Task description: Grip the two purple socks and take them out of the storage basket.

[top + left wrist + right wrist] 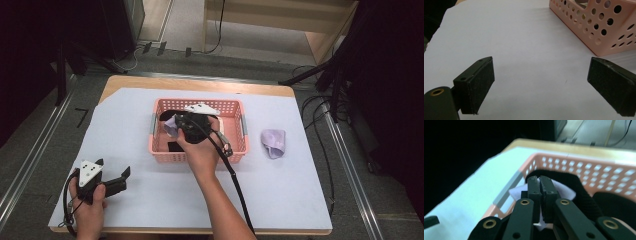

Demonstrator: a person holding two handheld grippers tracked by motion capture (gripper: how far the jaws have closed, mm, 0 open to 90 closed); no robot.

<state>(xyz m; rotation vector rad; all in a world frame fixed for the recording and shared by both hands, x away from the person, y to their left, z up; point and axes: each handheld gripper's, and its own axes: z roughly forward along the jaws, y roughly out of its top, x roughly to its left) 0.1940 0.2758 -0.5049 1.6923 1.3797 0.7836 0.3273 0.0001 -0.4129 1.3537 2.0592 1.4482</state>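
Left claw (pixel 114 168) spread over table, right claw (pixel 540 185) pinching one lilac cloth (pixel 564 190) in one pink basket (pixel 238 108), second cloth (pixel 274 142) outside

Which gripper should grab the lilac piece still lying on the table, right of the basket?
Probably right. The lilac piece lies beside the pink basket on the right gripper's side, though its jaws are shut on a lilac cloth over the basket. The left gripper is open but across the table.

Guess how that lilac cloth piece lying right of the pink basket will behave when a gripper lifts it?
The lilac cloth lies folded and rumpled on the white sheet, so it is probably floppy and will drape from a pinch. It looks thin, likely light. Being soft, it should neither roll nor tip; a push would likely bunch it.
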